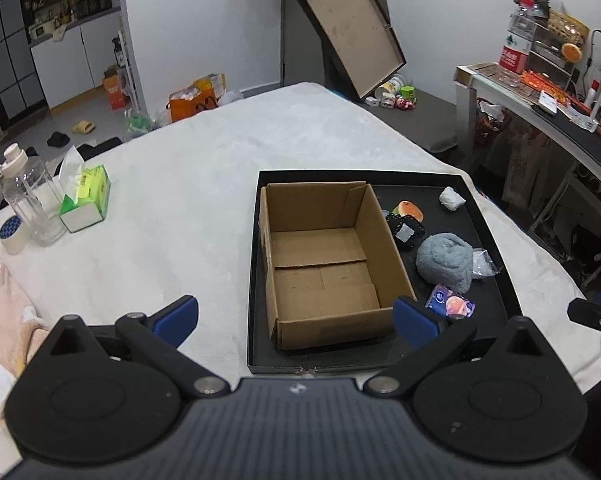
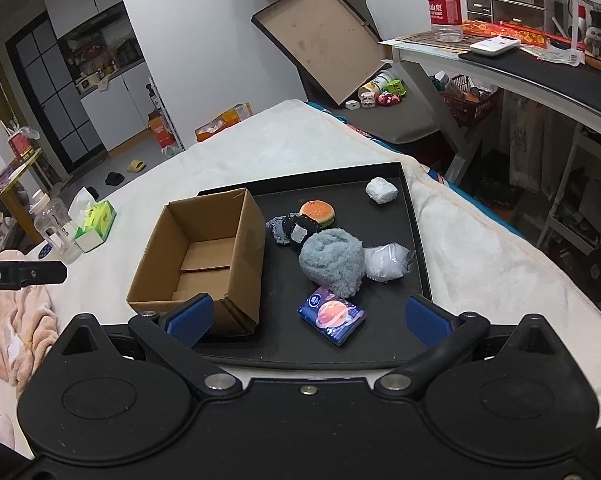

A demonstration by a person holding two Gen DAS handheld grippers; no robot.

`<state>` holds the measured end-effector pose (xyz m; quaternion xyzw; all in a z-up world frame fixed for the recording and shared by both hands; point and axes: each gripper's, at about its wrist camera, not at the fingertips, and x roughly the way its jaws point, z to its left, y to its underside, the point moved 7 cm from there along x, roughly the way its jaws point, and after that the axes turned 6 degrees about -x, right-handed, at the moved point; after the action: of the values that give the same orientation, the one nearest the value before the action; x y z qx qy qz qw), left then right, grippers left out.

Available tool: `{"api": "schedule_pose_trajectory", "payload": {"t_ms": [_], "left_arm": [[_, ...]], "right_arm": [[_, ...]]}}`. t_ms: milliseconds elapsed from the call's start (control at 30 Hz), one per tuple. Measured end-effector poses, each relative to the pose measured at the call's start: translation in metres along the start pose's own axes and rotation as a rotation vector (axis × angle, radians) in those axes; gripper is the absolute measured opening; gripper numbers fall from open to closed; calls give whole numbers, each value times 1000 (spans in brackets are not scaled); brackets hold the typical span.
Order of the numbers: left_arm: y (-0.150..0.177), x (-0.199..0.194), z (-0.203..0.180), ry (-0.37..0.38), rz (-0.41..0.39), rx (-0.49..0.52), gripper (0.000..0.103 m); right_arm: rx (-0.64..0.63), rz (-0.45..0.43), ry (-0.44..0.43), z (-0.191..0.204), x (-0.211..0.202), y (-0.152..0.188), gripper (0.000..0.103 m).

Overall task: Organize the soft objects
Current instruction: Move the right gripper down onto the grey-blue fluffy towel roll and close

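Both grippers gape wide, holding nothing. The right gripper (image 2: 307, 318) frames the blue tissue packet (image 2: 331, 315) — just ahead between its fingers; the grey towel roll (image 2: 331, 261) lies at 12 o'clock. The left gripper (image 1: 296, 317) faces the empty cardboard box (image 1: 324, 256) in the black tray (image 1: 496, 240).

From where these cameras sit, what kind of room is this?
Probably a lived-in bedroom or studio flat: a bed under a white fleece blanket, a cluttered white desk, and yellow slippers on the grey floor.
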<state>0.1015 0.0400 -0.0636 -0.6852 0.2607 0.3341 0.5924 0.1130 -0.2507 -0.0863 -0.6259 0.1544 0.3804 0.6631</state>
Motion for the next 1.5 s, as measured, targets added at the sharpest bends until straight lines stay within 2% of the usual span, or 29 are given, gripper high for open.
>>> {"api": "schedule_pose_trajectory", "payload": {"t_ms": [100,167,367,533,900,1100,1133,1267,1367,1500], "left_arm": [[-4,8,3,-28,1,2,103],[-6,15,4,-21,9,-6,103],[-13,43,6,-27,83,4,103],[-14,66,5,-20,99,36,101],[-24,102,11,15,125,-6,96],[-23,120,6,44,157,-19,80],[-24,123,6,49,158,-25,75],[-30,134,10,65,139,-45,70],[-30,144,16,65,168,-70,59],[-27,153,28,61,204,-113,51]], "right_arm": [[1,9,-3,-4,7,-2,103],[0,17,-4,-6,12,-2,103],[3,47,-5,-12,30,-1,103],[-10,80,-1,-17,47,-2,103],[-73,137,-25,-15,89,-13,102],[-116,158,-53,-13,112,-19,95],[-121,161,-50,-13,115,-20,94],[-126,189,-44,-15,130,-21,94],[-161,207,-50,-12,139,-23,94],[-190,227,-58,-10,153,-27,94]]}}
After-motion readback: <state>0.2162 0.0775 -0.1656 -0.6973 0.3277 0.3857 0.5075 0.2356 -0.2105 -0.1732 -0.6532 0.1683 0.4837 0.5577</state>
